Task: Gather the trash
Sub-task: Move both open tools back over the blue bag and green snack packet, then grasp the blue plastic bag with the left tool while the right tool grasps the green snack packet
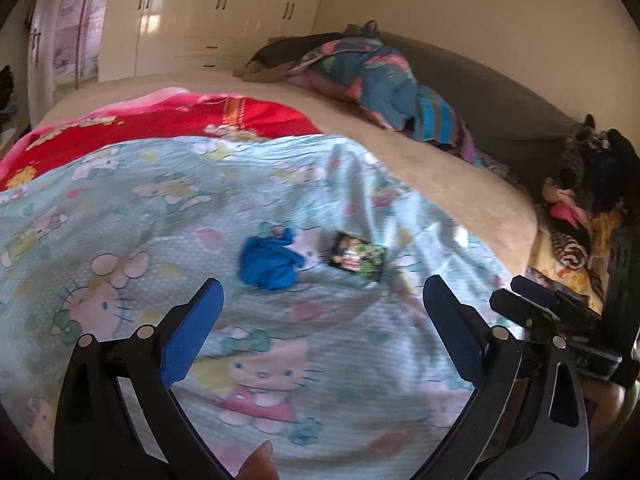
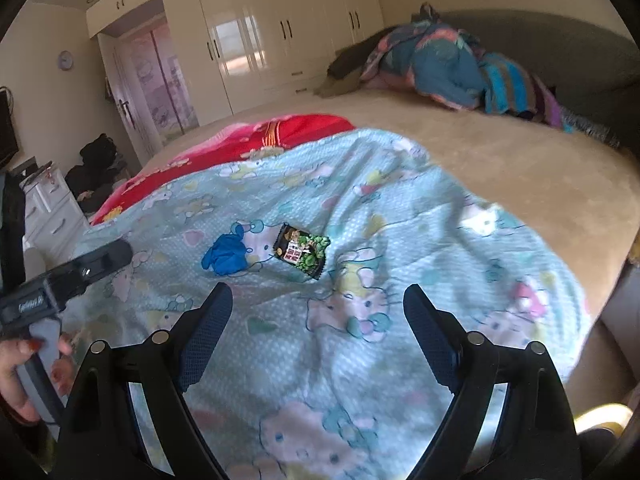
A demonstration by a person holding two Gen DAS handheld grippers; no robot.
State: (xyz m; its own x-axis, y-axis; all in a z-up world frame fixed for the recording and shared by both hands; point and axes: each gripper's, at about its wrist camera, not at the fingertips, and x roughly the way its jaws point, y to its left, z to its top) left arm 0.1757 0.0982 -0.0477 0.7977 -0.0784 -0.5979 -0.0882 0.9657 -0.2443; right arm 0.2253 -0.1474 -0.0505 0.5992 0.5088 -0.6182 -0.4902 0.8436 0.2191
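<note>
A crumpled blue piece of trash (image 1: pixel 269 262) lies on the light blue cartoon-print blanket (image 1: pixel 160 216), with a black and green snack wrapper (image 1: pixel 357 259) just to its right. My left gripper (image 1: pixel 320 294) is open and empty, a short way in front of both. In the right wrist view the blue trash (image 2: pixel 225 256) and the wrapper (image 2: pixel 303 249) lie ahead of my right gripper (image 2: pixel 318 298), which is open and empty. The left gripper's body (image 2: pixel 64 280) shows at the left, held by a hand.
The blanket covers a beige bed (image 2: pixel 520 168). A red blanket (image 2: pixel 256 140) lies beyond it. A heap of colourful bedding (image 2: pixel 452 68) sits at the far end. Wardrobes (image 2: pixel 256 40) line the back wall. White drawers (image 2: pixel 48 216) stand at the left. Clutter (image 1: pixel 576 216) lies beside the bed's right edge.
</note>
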